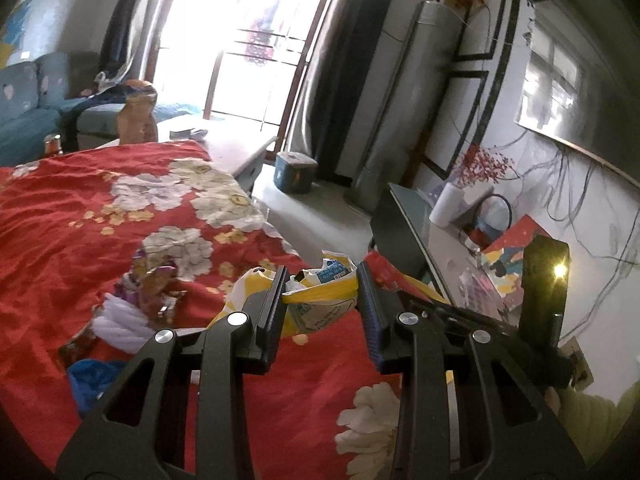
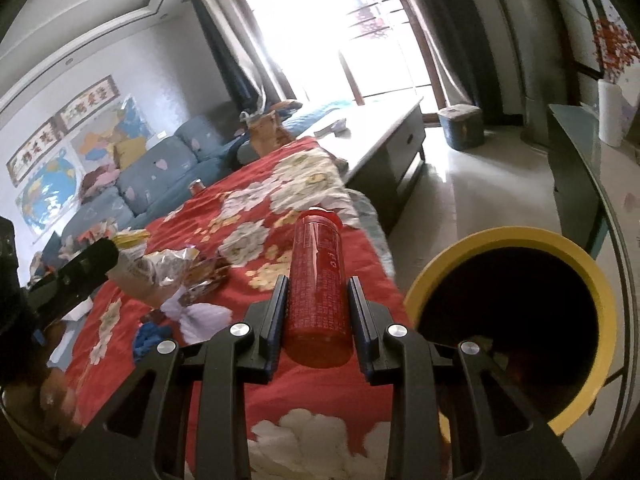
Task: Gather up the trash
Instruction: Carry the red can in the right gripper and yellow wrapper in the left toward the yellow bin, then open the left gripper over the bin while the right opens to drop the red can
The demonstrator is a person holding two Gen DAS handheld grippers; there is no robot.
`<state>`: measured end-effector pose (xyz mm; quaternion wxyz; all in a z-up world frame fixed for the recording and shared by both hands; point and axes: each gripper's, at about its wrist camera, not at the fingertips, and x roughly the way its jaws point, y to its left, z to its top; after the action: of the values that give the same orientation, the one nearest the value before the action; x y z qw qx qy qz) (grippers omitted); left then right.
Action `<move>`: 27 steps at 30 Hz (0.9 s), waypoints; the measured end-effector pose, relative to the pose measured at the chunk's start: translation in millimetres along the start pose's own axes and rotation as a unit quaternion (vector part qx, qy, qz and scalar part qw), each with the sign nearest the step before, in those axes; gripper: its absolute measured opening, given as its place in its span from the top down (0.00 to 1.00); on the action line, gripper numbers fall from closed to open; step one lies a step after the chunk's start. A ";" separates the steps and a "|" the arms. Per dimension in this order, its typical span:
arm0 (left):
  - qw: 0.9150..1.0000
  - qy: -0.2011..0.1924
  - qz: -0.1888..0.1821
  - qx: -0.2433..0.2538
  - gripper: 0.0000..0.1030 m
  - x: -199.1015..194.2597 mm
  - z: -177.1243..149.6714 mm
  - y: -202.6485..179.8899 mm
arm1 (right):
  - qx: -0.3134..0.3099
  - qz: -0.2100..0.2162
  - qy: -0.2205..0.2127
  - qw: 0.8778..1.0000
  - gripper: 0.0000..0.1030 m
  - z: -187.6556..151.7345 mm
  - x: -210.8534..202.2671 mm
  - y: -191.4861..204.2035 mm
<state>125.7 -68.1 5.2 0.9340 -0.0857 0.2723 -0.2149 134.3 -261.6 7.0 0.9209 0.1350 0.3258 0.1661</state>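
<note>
A yellow wrapper (image 1: 320, 292) was gripped between the narrowly parted left tongs (image 1: 322, 308) above the red cloth (image 1: 80, 224). A red bottle (image 2: 318, 280) was clamped lengthwise in the right tongs (image 2: 318, 312), just beside the yellow-rimmed bin (image 2: 576, 264).

Red bottle (image 2: 317, 280) held; yellow wrapper (image 1: 320, 292) (crumpled) held.
</note>
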 end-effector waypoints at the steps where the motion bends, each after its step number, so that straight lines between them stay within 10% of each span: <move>1: 1.000 0.002 -0.002 0.002 0.74 2.4 -0.2 -2.5 | 0.003 -0.004 -0.001 1.000 0.72 -0.1 -0.9 -4.2; 27: 0.994 0.050 -0.072 0.058 0.74 57.9 -13.4 -76.3 | 0.068 -0.072 -0.022 0.995 0.72 -5.3 -19.9 -84.3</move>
<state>135.3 -162.8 -12.2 0.9047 -0.0397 0.2989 -0.3008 134.7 -345.3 -16.0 0.9261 0.1770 0.3248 0.0736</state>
